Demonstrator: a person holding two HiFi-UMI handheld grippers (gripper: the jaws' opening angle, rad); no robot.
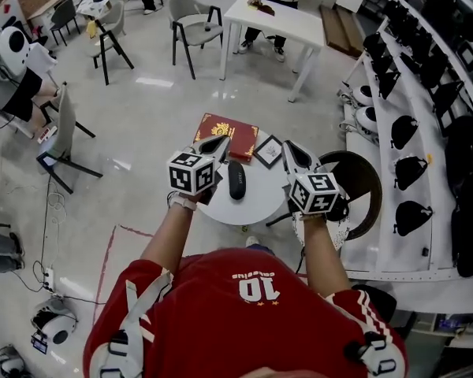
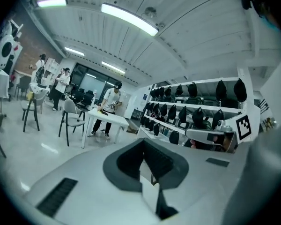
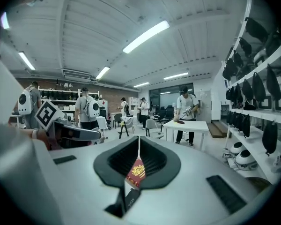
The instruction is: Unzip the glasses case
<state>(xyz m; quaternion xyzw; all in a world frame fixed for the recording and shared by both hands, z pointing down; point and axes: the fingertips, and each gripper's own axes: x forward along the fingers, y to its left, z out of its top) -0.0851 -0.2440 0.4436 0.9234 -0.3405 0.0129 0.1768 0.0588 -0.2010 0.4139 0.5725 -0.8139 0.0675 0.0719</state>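
Person in a red shirt (image 1: 244, 305) stands over a small round white table (image 1: 256, 209), one gripper in each hand.

Glasses case (image 1: 236, 179): black, oblong, lies flat near the middle of the table, long axis pointing away from the person. Neither gripper touches it. Can't tell from here whether the zip is open or closed.

Left gripper (image 1: 218, 142): held up above the table, just left of the case, pointing roughly level. In the left gripper view (image 2: 144, 140) its jaws are clenched together, tip against tip, with nothing between them.

Right gripper (image 1: 290, 148): held up on the other side of the case, also roughly level. In the right gripper view (image 3: 139, 143) the jaw tips meet in a thin line and grasp nothing. The red book (image 3: 136, 171) shows through the gap below the tips.

Also on the table: the red book with a gold emblem (image 1: 225, 132) at the far edge, and a small black-framed square (image 1: 269, 151) just right of it.

Shelves of black gear (image 1: 426, 93) run along the right. A white rectangular table (image 1: 276, 18) stands well behind.
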